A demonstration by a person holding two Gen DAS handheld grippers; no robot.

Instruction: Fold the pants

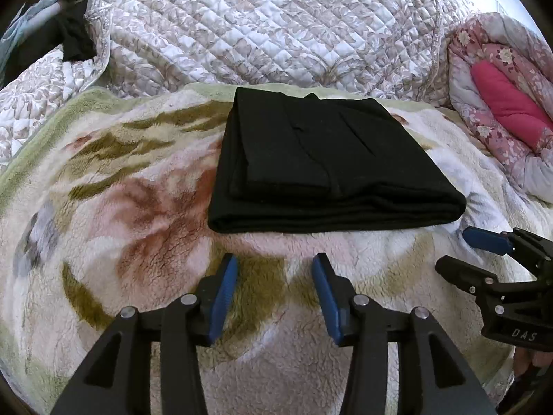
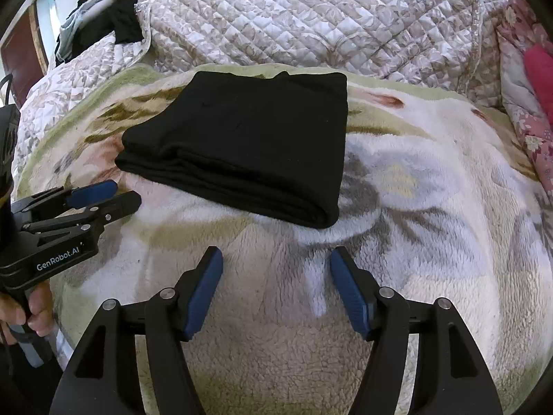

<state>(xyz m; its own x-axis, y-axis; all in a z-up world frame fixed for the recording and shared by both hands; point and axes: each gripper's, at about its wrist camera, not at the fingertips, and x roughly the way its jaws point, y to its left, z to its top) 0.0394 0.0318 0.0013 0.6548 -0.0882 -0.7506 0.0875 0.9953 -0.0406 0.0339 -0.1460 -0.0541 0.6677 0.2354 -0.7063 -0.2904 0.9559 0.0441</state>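
Plainly "GenRobot.AI" on left gripper (image 2: 103, 197), "DAS" on right gripper (image 1: 463, 249), fingers apart, empty, pants (image 1: 325, 166) folded.

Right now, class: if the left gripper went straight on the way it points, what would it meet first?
Probably the fleece blanket just short of the folded black pants; the left gripper is open and empty. Depth is hard to judge.

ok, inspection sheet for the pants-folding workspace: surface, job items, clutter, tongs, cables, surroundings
Surface: fleece blanket with floral print, spread over a bed.
Job's things: black pants folded into a flat rectangle, lying free of both tongs.
Clutter: dark clothes heaped far left.
Grippers: left tongs open, empty; right tongs open, empty, both short of the pants.
Cables: thin dark cord at the left edge.
Surroundings: quilted bedspread behind; pink floral comforter at right.
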